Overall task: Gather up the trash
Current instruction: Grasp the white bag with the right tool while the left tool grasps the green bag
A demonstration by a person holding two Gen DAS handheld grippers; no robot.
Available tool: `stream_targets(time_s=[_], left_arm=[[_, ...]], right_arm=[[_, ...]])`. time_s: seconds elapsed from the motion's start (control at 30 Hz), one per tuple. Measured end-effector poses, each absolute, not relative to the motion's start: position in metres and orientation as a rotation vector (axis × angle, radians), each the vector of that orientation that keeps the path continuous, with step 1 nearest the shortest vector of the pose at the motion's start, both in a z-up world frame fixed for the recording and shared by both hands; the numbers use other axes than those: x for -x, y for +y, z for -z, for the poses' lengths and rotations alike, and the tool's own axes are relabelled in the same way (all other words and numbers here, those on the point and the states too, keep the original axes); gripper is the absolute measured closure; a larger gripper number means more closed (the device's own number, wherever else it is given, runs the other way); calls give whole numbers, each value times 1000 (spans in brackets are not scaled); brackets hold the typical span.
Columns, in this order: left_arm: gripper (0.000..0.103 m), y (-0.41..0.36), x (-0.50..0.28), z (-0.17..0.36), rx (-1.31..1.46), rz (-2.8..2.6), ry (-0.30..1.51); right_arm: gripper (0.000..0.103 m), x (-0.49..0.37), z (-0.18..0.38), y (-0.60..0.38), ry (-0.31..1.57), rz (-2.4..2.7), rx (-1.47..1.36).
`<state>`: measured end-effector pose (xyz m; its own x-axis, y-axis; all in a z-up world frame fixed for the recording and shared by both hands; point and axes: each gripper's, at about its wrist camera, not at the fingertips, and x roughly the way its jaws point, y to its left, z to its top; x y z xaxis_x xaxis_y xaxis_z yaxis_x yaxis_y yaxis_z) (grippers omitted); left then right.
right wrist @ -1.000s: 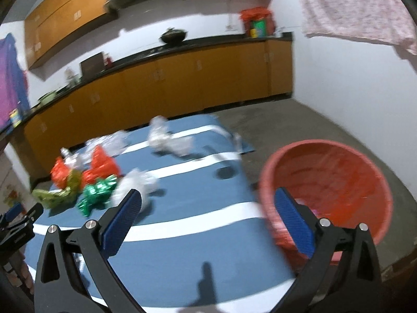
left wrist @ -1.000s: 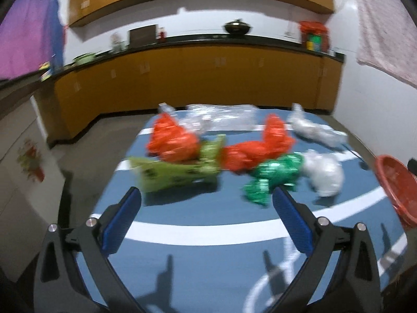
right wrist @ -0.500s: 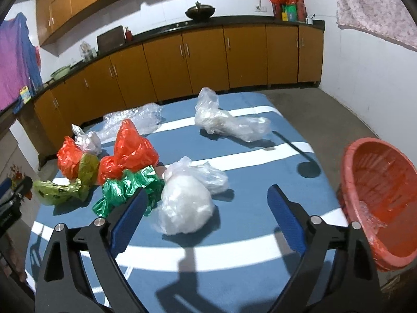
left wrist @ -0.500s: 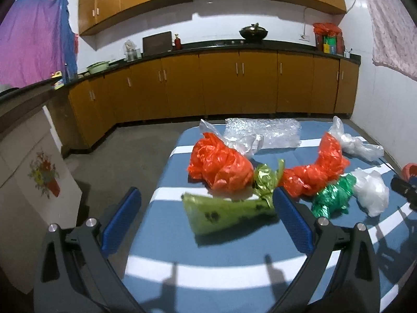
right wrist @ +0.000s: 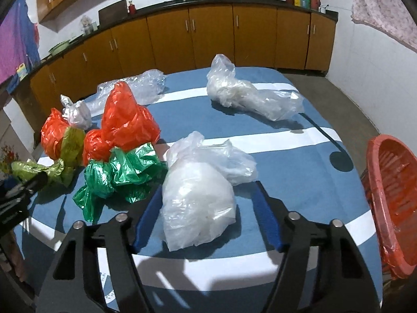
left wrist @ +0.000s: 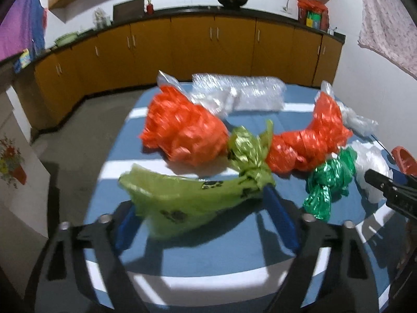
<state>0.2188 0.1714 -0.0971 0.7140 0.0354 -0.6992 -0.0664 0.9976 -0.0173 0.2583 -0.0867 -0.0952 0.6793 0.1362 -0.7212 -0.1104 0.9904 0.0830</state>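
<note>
Blue table [right wrist: 299, 182] with white stripes; trash bags are scattered over it.

Left gripper [left wrist: 200, 203]: jaws have just been closing and are seen astride the light green bag [left wrist: 182, 200], which lies between the blue pads. The right pad is touching the bag near its knotted neck; the left pad is partly hidden behind the bag's wide end, so a firm clamp cannot be confirmed. The frame is blurred.

Right gripper [right wrist: 208, 203]: jaws have just been closing, now set either side of the white bag [right wrist: 198, 198]. The left pad is just beside the bag; a gap is seen at the right pad. Not clamped.

Other trash noted: two orange bags [left wrist: 182, 130] [right wrist: 125, 120], the dark green bag [right wrist: 122, 174] touching the white one, a clear bag [right wrist: 250, 96] lying apart toward the far edge, bubble wrap [left wrist: 242, 94] at the far end.

The red basket [right wrist: 391, 208] is seen off the table's right side. Brown cabinets [right wrist: 208, 36] are lined along the back wall.
</note>
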Motion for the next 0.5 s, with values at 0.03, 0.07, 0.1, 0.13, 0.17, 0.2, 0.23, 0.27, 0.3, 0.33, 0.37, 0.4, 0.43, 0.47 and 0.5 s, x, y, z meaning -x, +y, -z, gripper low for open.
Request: stream_targets(time_s=[0.03,0.07,0.1,0.13,0.17,0.2,0.23,0.27,0.3,0.33,0.37,0.4,0.43,0.47,0.5], left_arm=[[29,170,-220,100,48,-50,783],[30,169,-222,101,53,-44,792],[33,168,-223,102,61,-33,794],[35,167,-224,102,64,-30,794],[36,166,-225,102,65,-29,794],[40,164,-226,102,67,-22,795],[45,163,-227,103,70,-15,798],[48,161,-228,102,72,-9,801],[55,161,-228,103,73,-4,803],[62,160,-228,103,76,7,808],[65,160,-228,103,79,16,811],[69,158,-227,104,83,25,813],[76,157,-227,104,83,30,814],[80,156,-226,105,82,35,814],[86,155,-225,105,80,38,815]], right_arm=[[39,-258,95,-86,813,-142,-28],[40,-258,95,-85,814,-145,-24],[41,-258,96,-84,816,-149,-19],[43,-259,96,-83,819,-152,-16],[47,-259,96,-82,820,-154,-14],[48,-258,96,-81,821,-155,-11],[50,-258,96,-80,822,-157,-9],[53,-257,96,-80,822,-160,-8],[54,-257,95,-80,822,-163,-5],[56,-256,95,-80,821,-165,-1],[57,-255,95,-80,821,-167,2],[58,-255,95,-80,821,-168,3],[60,-255,95,-80,822,-170,3],[61,-254,95,-81,822,-171,2],[61,-253,94,-82,822,-171,1]])
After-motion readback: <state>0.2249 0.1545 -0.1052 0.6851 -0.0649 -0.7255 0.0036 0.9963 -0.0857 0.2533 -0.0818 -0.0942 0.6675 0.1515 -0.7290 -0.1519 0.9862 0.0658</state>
